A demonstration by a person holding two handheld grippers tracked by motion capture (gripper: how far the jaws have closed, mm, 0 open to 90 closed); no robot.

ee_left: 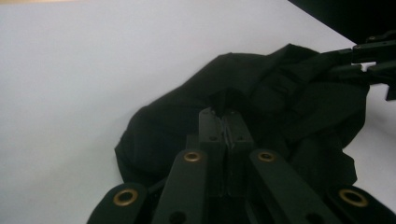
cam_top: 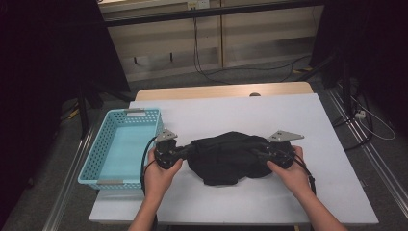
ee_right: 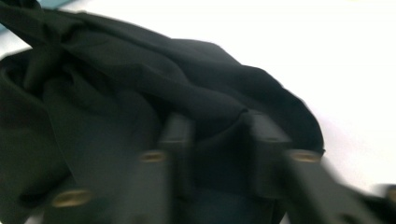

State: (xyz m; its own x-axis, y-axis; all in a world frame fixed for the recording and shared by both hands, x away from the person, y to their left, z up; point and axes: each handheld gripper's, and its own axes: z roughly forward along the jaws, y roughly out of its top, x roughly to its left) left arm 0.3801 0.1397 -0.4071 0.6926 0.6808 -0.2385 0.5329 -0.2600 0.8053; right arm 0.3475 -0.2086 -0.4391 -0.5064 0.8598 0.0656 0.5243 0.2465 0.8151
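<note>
Two grippers, high view: the left gripper (cam_top: 185,153) and the right gripper (cam_top: 257,153) meet the black cloth (cam_top: 223,156) from opposite sides; it lies crumpled mid-table on the white table (cam_top: 240,113), just right of the blue basket (cam_top: 122,147).
Hands, high view: the left hand (cam_top: 161,173) and the right hand (cam_top: 287,171) come in from the near edge, each wrapped round its tool.
Left gripper view: jaws pressed together with a fold of the black cloth (ee_left: 261,107) pinched at their tips; the other gripper's jaws reach in at the upper right, onto the far edge of the fabric.
Right gripper view: blurred; jaws stand apart with a ridge of the black cloth (ee_right: 140,84) bunched between them. I judge the pads not pressing on it yet.
Risk, right side: if these jaws close on the loose bulge rather than an edge, the grip would likely take only a thin layer, which could slide out on a lift.
Risk, left side: a pull before the right side has hold would drag the whole bundle toward the basket.
</note>
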